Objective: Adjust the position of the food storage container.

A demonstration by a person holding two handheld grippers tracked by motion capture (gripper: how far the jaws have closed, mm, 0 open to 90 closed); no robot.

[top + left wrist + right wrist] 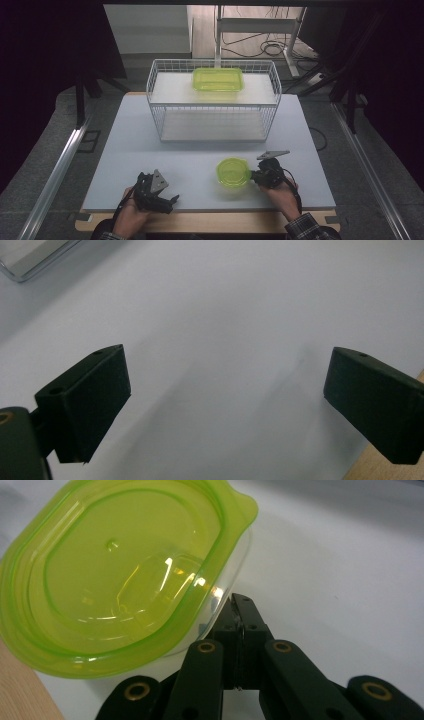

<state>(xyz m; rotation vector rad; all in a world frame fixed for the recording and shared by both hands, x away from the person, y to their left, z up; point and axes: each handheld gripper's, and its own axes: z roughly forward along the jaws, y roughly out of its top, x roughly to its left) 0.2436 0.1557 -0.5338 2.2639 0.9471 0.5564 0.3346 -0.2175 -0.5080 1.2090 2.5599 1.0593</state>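
Observation:
A round lime-green container [233, 172] with a lid stands on the white table [190, 150], right of centre near the front. My right gripper [255, 176] is at its right edge. In the right gripper view the jaws are pressed together [240, 611] at the rim of the container [115, 575], under the lid's lip, apparently pinching its clear wall. My left gripper [171, 204] is near the table's front left, held by a hand. Its jaws are spread wide over bare table [227, 390] with nothing between them.
A white wire basket rack [155, 100] stands at the back of the table, with a rectangular lime-green container [218, 79] on its top shelf. The table's wooden front edge [20, 690] lies just behind both grippers. Metal rails run along the floor on both sides.

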